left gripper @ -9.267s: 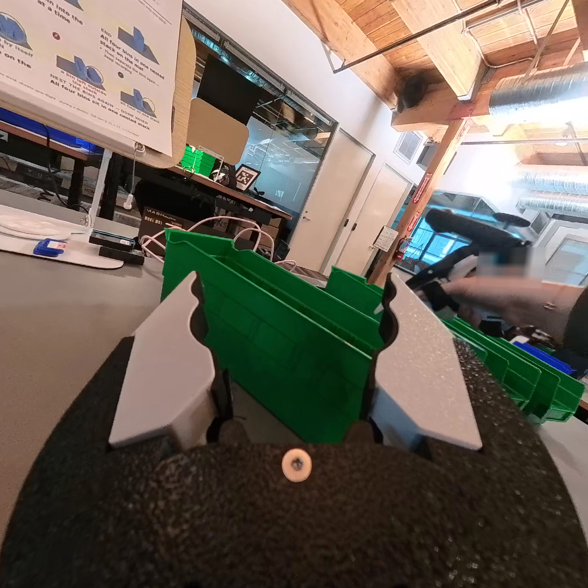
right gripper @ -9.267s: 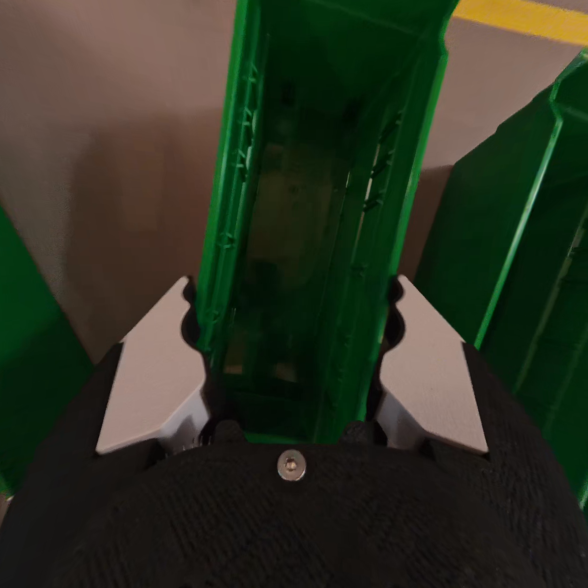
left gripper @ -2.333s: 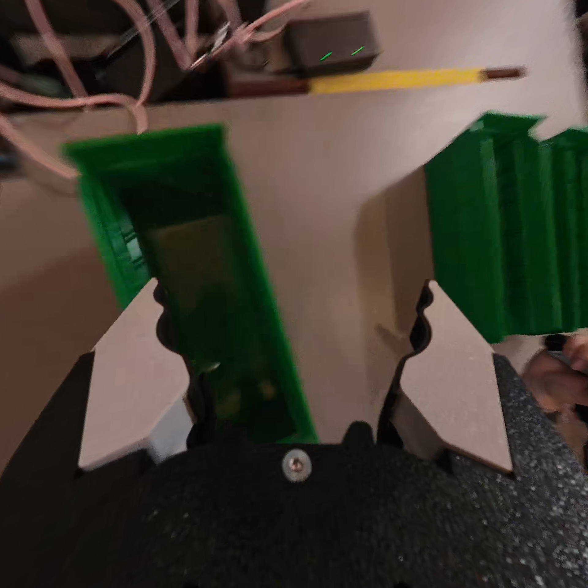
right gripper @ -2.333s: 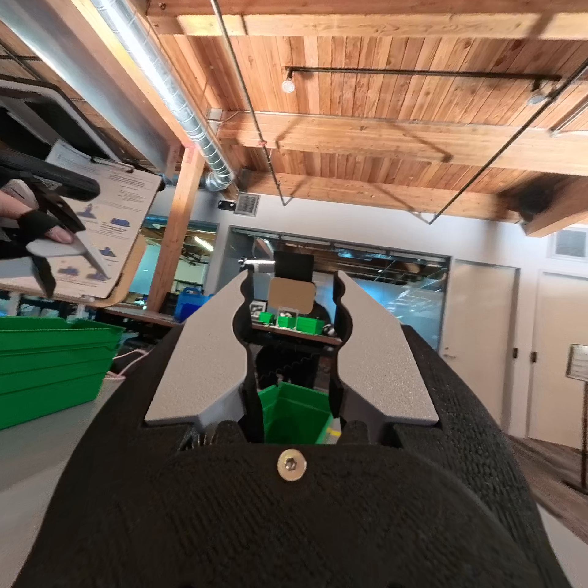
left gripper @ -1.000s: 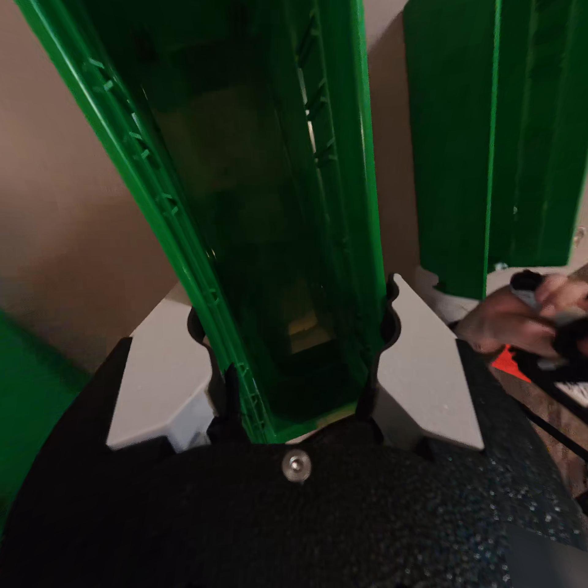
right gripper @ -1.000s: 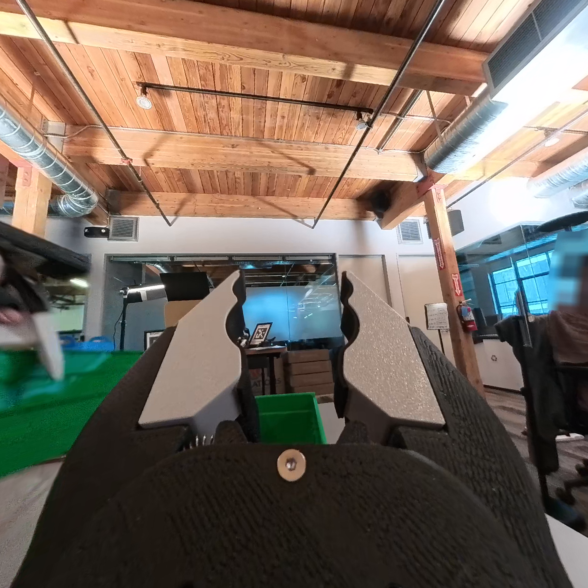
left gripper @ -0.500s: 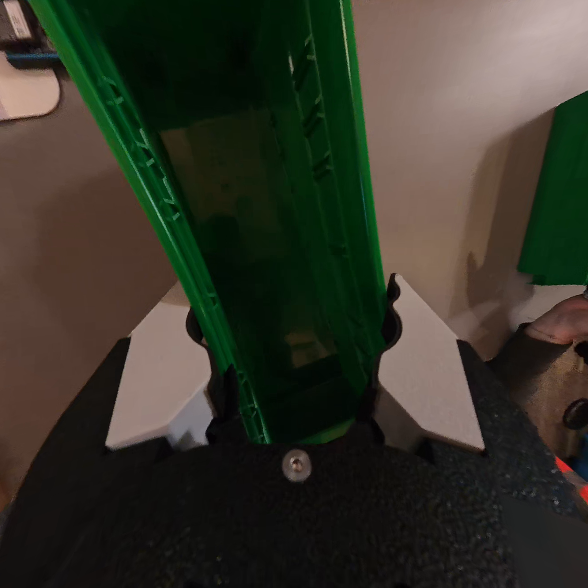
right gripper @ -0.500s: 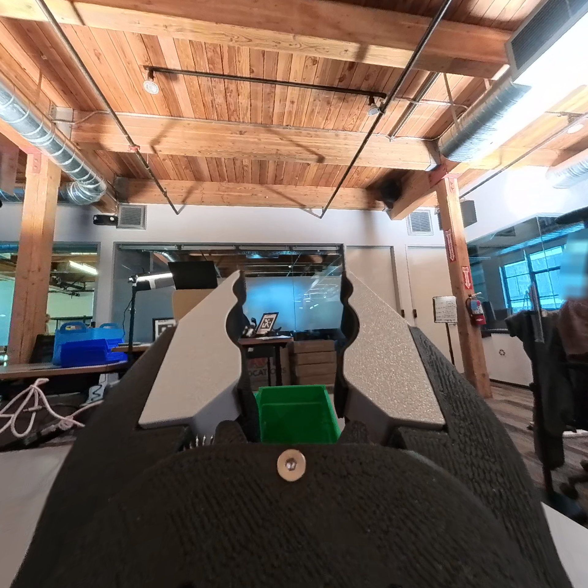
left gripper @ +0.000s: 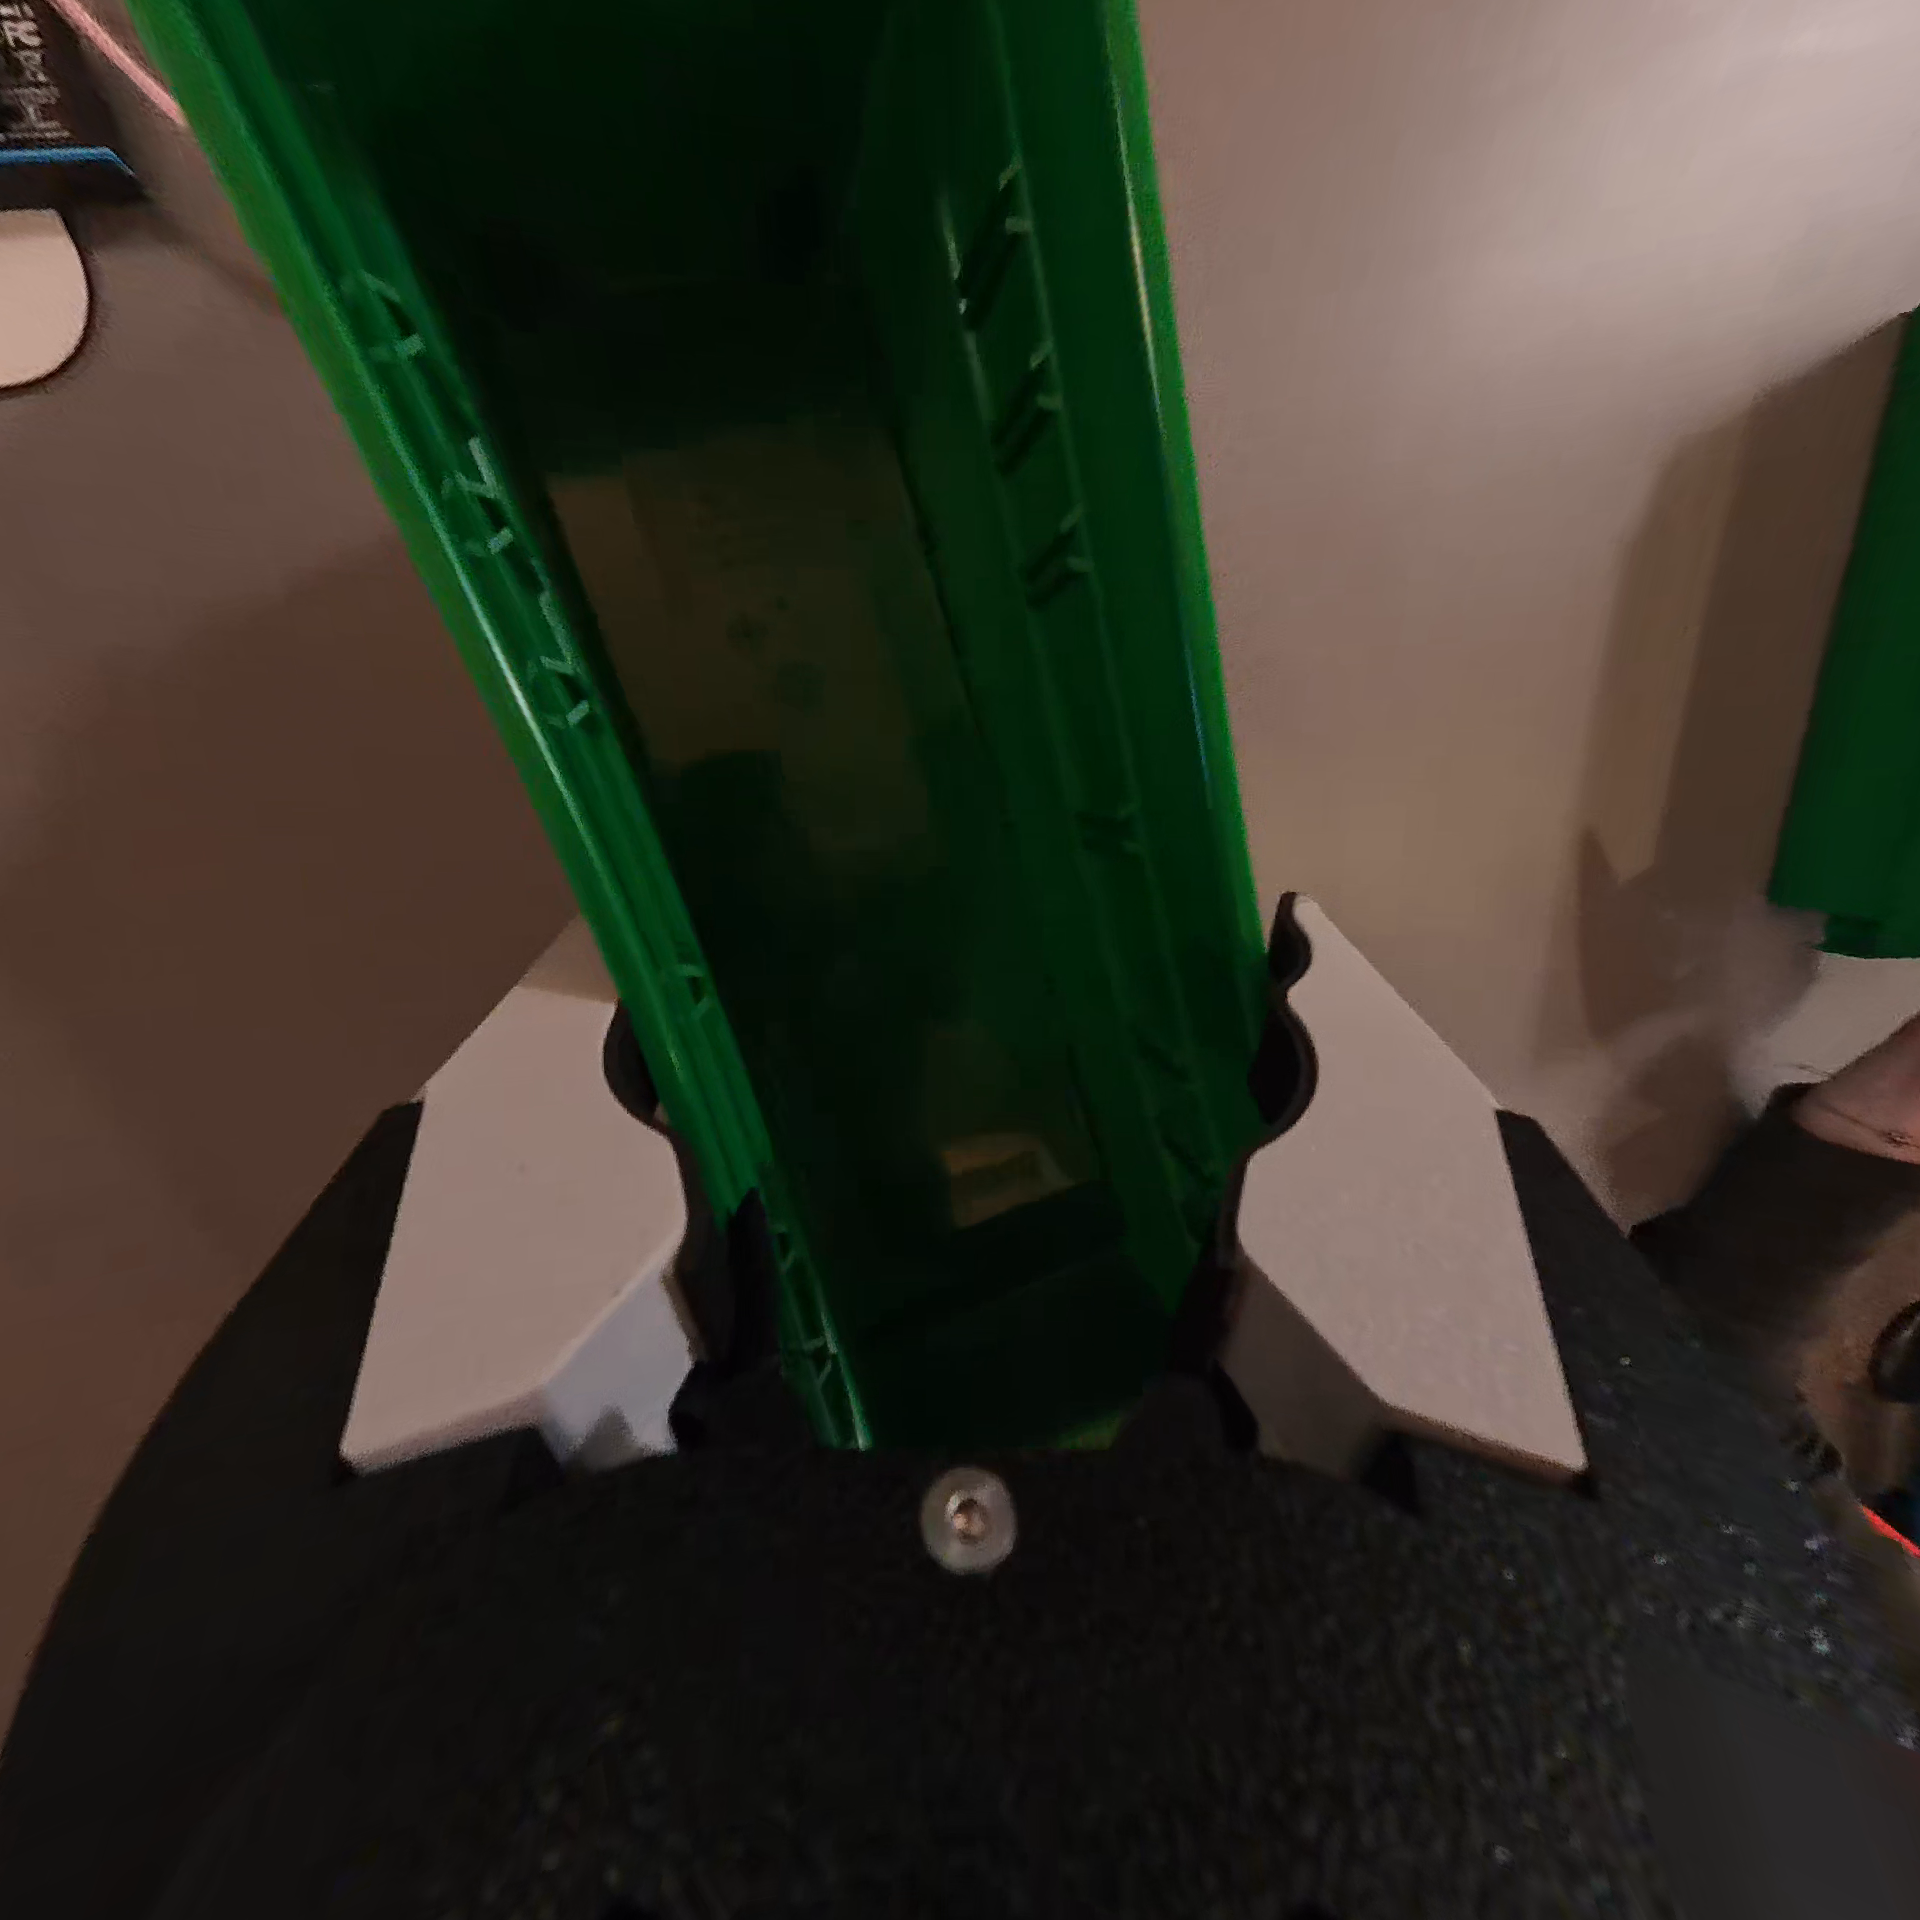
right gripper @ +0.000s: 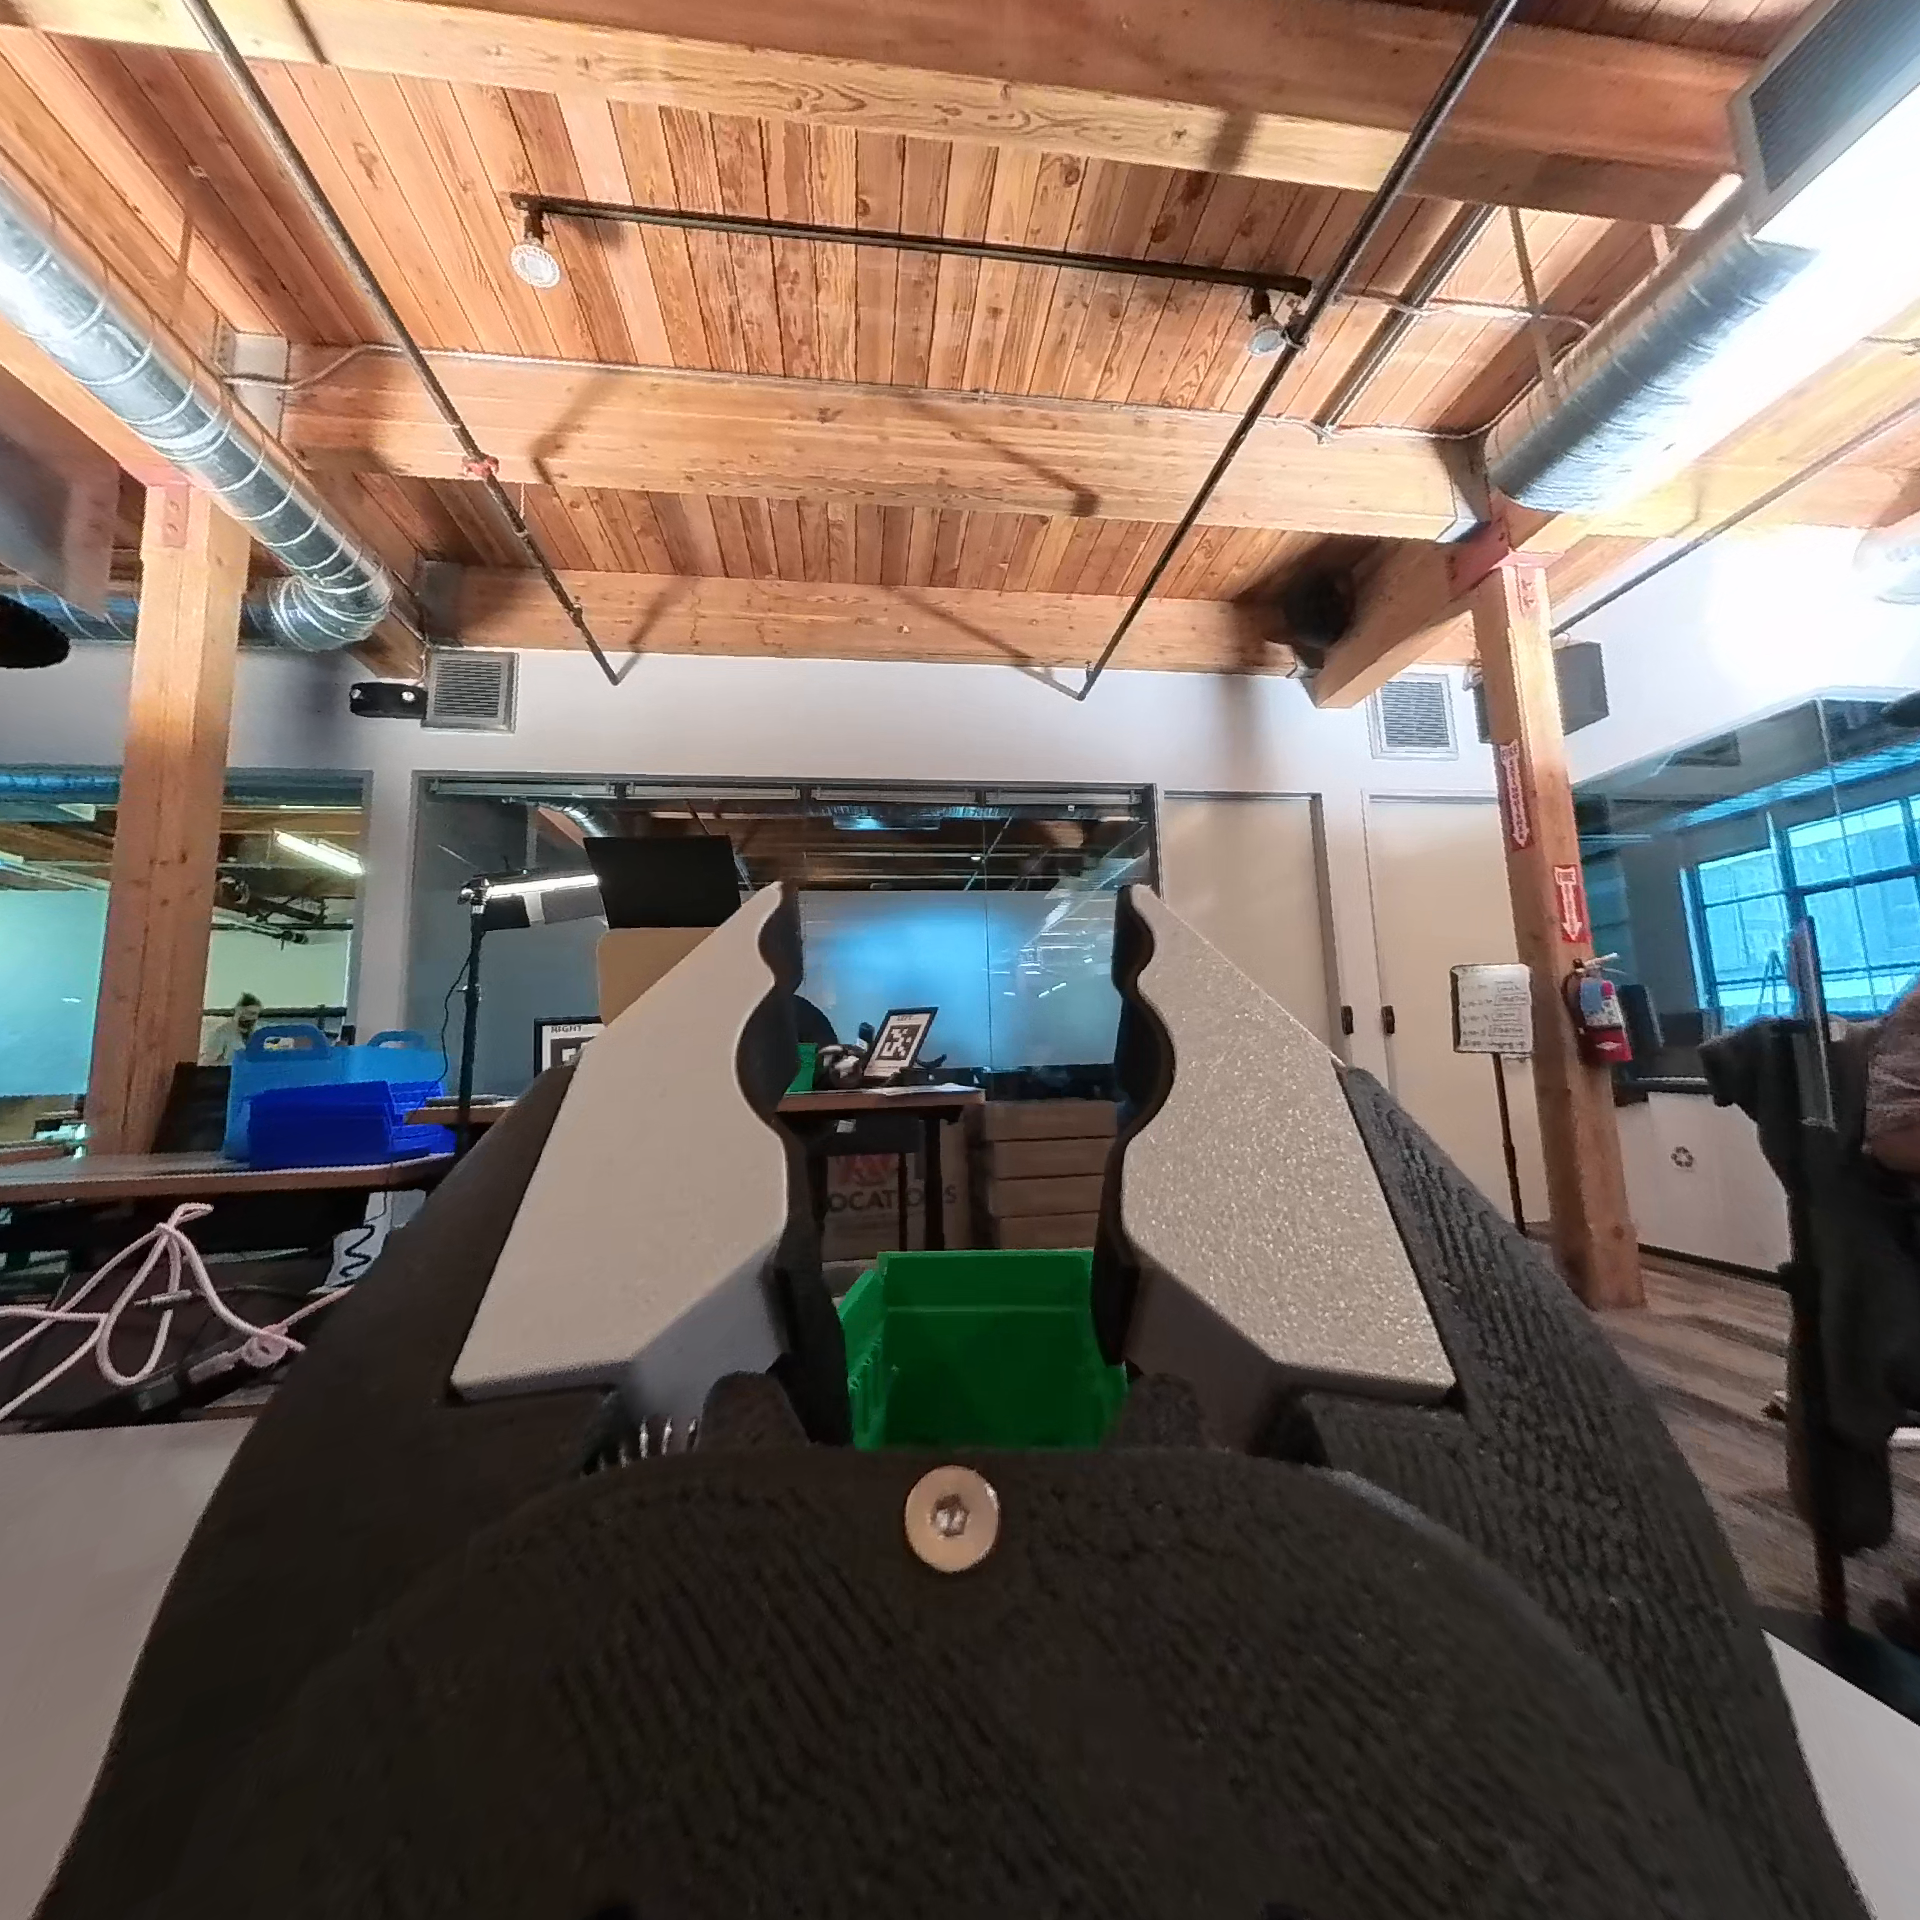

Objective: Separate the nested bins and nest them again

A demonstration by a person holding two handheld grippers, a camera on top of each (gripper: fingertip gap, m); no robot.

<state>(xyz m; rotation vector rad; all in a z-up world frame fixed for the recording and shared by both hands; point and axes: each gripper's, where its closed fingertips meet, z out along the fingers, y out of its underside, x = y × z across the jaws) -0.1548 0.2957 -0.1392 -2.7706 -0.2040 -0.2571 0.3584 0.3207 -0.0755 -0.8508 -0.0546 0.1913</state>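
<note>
In the left wrist view my left gripper (left gripper: 935, 956) is shut on the near end of a long green bin (left gripper: 790, 582). I look down into the bin, which runs away from me over the tan table (left gripper: 1455, 468). More green bins (left gripper: 1860, 623) show at the right edge. In the right wrist view my right gripper (right gripper: 956, 904) points level into the room. A second green bin (right gripper: 977, 1351) sits low between its fingers (right gripper: 644, 1195) and touches both, so it is shut on it. Most of that bin is hidden by the gripper body.
A person's hand and dark sleeve (left gripper: 1829, 1153) are at the right of the left wrist view. A white mat (left gripper: 31, 301) and a dark box lie at the far left. In the right wrist view, cables (right gripper: 156, 1320) lie at the table's back, with desks and blue bins (right gripper: 322, 1101) beyond.
My left gripper has carried its bin leftwards: the other green bins have slid to the right edge of its view. The right wrist view has turned, and the green blur at its left is gone.
</note>
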